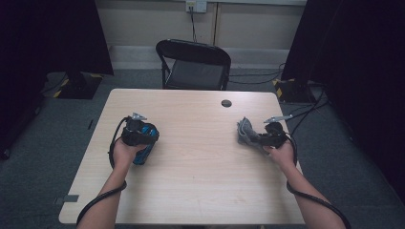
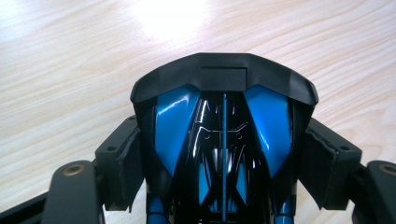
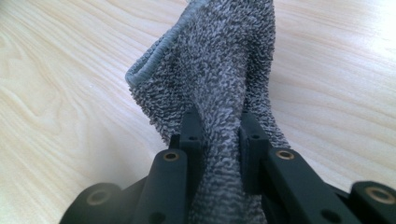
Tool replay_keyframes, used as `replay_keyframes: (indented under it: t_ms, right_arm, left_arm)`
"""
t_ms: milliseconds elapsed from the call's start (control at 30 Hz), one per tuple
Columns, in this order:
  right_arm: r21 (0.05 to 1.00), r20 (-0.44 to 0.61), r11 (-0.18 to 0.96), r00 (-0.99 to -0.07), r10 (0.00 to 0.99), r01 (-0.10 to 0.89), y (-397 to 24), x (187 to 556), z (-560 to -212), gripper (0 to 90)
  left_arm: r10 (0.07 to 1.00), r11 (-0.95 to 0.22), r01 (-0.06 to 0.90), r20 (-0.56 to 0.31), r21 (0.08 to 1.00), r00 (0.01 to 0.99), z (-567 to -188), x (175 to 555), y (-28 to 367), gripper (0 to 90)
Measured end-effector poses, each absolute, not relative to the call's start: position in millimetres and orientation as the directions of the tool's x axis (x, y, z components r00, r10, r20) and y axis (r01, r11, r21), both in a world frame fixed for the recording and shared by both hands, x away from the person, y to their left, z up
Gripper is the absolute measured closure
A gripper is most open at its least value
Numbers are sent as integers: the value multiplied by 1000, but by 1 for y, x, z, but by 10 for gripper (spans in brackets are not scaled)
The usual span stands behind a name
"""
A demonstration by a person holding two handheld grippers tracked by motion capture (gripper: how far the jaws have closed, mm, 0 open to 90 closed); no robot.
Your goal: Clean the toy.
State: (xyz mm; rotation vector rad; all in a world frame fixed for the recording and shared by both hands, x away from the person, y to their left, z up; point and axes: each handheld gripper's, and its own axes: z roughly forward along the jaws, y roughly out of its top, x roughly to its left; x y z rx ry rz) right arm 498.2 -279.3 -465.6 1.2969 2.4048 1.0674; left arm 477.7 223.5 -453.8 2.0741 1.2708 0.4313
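One worktop [image 1: 191,167] of pale wood carries the work; two tongs are in use, one per hand, each holding one thing. At the left, the left tongs [image 1: 141,138] grip one blue-and-black toy car [image 1: 145,143]; in the left gripper view the pads [image 2: 126,163] press on both flanks of the car [image 2: 224,140], jaws set wide around its body, the car low over the worktop [image 2: 70,70]; the left forearm enters from the bottom edge, wrist angled inward. At the right, the right tongs [image 1: 255,138] pinch one grey terry cloth [image 1: 246,131]; in the right gripper view the jaws stand nearly closed on a bunched fold of the cloth [image 3: 219,79], which rises ahead of them above the worktop; the right forearm angles inward likewise. One black folding chair [image 1: 193,64] stands beyond the far edge.
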Motion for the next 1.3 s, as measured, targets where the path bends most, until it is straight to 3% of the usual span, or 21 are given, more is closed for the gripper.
replay_keyframes:
  t_ms: [600, 1167, 1300]
  right_arm:
    - [689, 139, 334, -569, 810, 644, -277, 501, -471, 679]
    - [698, 116, 340, -569, 814, 630, -273, 501, -474, 457]
    - [705, 106, 342, -568, 816, 622, -273, 500, -472, 368]
  left_arm:
    - [880, -341, 693, -44, 635, 473, -479, 490, 211, 252]
    - [867, -377, 687, -23, 621, 497, -491, 492, 208, 244]
    - [870, -382, 688, -11, 617, 493, -490, 491, 208, 218]
